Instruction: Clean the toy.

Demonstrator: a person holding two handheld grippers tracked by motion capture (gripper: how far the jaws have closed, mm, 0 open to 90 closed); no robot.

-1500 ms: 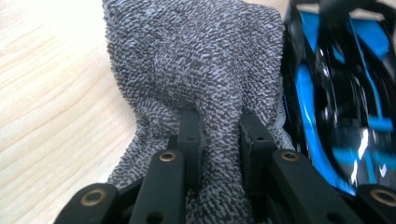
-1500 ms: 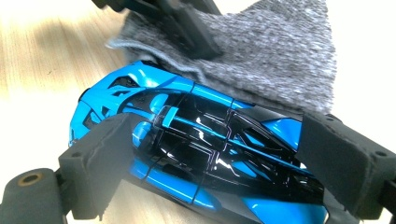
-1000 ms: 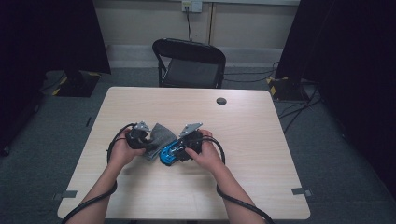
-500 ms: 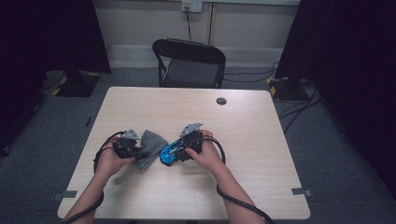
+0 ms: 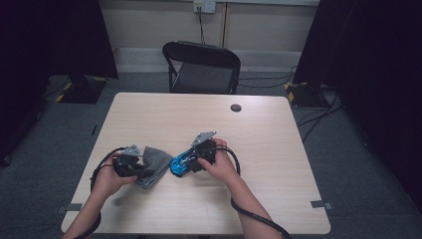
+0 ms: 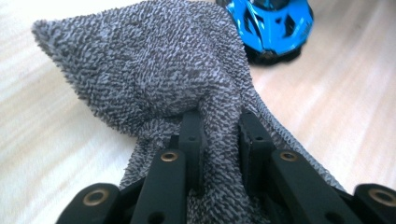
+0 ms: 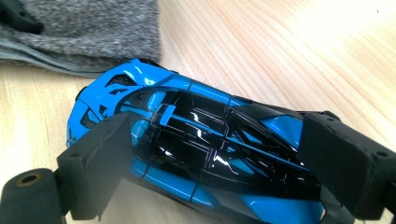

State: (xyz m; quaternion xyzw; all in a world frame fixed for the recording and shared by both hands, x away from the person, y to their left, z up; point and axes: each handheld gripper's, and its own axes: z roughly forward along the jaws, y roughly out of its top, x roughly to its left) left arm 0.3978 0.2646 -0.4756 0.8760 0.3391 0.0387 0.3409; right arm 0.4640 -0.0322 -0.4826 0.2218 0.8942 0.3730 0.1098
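Leftward since the earlier frame goes the left hand-held gripper (image 5: 141,168), clamped on grey cloth (image 6: 154,79) trailing over the worktop (image 5: 278,199); right hand-held gripper (image 7: 219,158) clamps the blue toy car (image 7: 187,140) sideways, so it may twist free.

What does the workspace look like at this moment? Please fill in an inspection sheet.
Surface: light wood table, mostly bare.
Job's things: grey cloth bunched on the table; blue and black toy car beside it, apart from the cloth.
Clutter: small dark round thing near the far edge.
Grippers: left claw shut on the grey cloth; right claw closed across the toy car's sides.
Cables: black cable trails from the right claw along the forearm; another loops by the left hand.
Surroundings: black folding chair behind the table, grey carpet, dark curtains at both sides.
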